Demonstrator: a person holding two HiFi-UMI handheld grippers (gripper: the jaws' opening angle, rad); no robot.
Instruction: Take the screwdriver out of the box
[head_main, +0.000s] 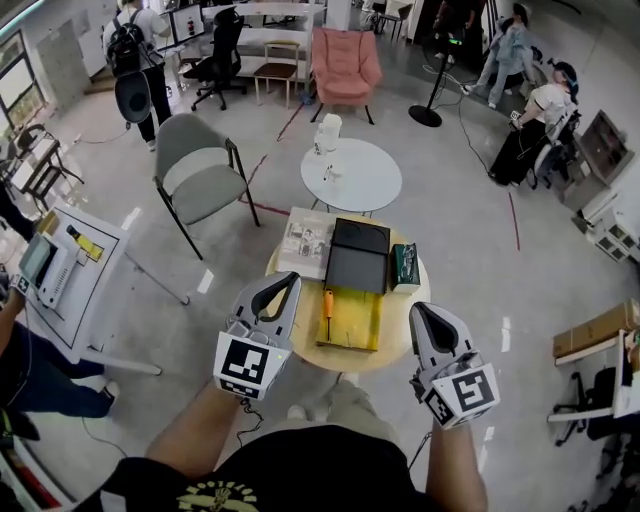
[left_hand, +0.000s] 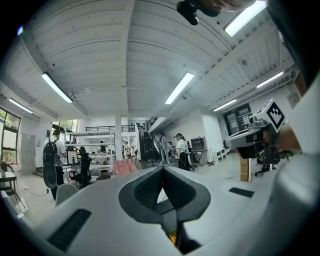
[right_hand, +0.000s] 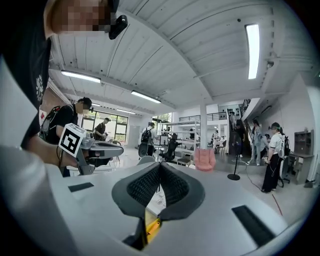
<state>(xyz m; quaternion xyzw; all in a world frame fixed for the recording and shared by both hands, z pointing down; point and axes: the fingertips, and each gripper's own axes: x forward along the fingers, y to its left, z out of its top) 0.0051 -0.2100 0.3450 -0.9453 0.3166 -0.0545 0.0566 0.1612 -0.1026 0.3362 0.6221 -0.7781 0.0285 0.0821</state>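
An open box lies on the round wooden table (head_main: 300, 345), its black lid (head_main: 358, 256) folded back and its tray lined with yellow foam (head_main: 352, 322). The screwdriver (head_main: 327, 304), with an orange handle, rests on the left side of the foam. My left gripper (head_main: 287, 284) hovers just left of the box, jaws shut and empty. My right gripper (head_main: 419, 313) hangs at the box's right, also shut with nothing in it. In the left gripper view the jaws (left_hand: 162, 170) meet at their tips; the right gripper view shows the same (right_hand: 160, 168), with a sliver of yellow foam (right_hand: 150, 226) beneath.
A green carton (head_main: 404, 266) and a printed leaflet (head_main: 308, 243) lie on the table beside the lid. Behind stand a white round table (head_main: 370, 185), a grey chair (head_main: 198, 170) and a pink armchair (head_main: 345, 62). A white stand (head_main: 70, 290) is at the left.
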